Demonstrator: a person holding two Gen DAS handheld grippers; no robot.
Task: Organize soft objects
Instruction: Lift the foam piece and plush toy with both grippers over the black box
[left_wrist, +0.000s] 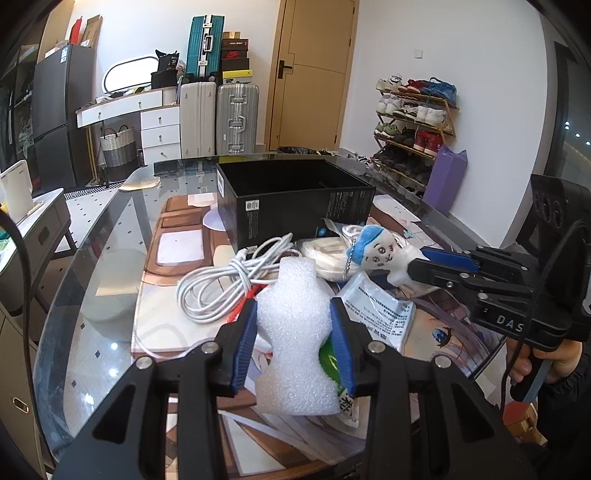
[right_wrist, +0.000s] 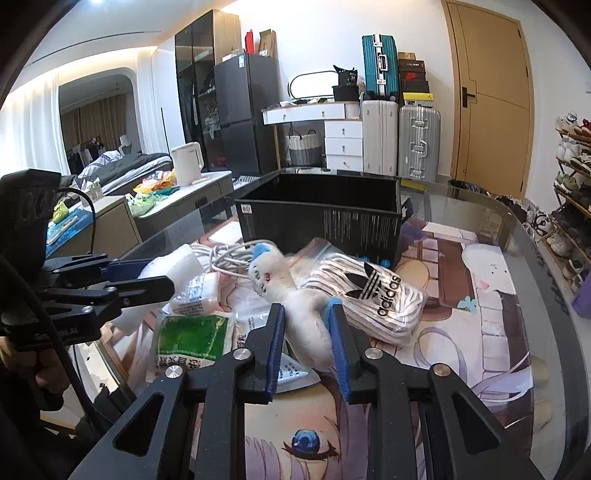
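Observation:
My left gripper (left_wrist: 293, 325) is shut on a white foam block (left_wrist: 293, 343), pinched at its narrow waist and held above the table. In the right wrist view that left gripper (right_wrist: 162, 278) comes in from the left with the foam block (right_wrist: 173, 266) in it. My right gripper (right_wrist: 306, 321) is shut on a small white plush doll with a blue cap (right_wrist: 291, 295), gripped around its body. In the left wrist view the right gripper (left_wrist: 421, 264) holds the plush doll (left_wrist: 380, 254) at the right. An open black box (left_wrist: 291, 199) stands behind the pile.
A coiled white cable (left_wrist: 225, 280), a bagged pair of white Adidas socks (right_wrist: 373, 299), a green packet (right_wrist: 192, 339) and printed sachets (left_wrist: 376, 310) lie on the illustrated mat (right_wrist: 480, 295) on the glass table (left_wrist: 110, 236). The table edge curves at the right.

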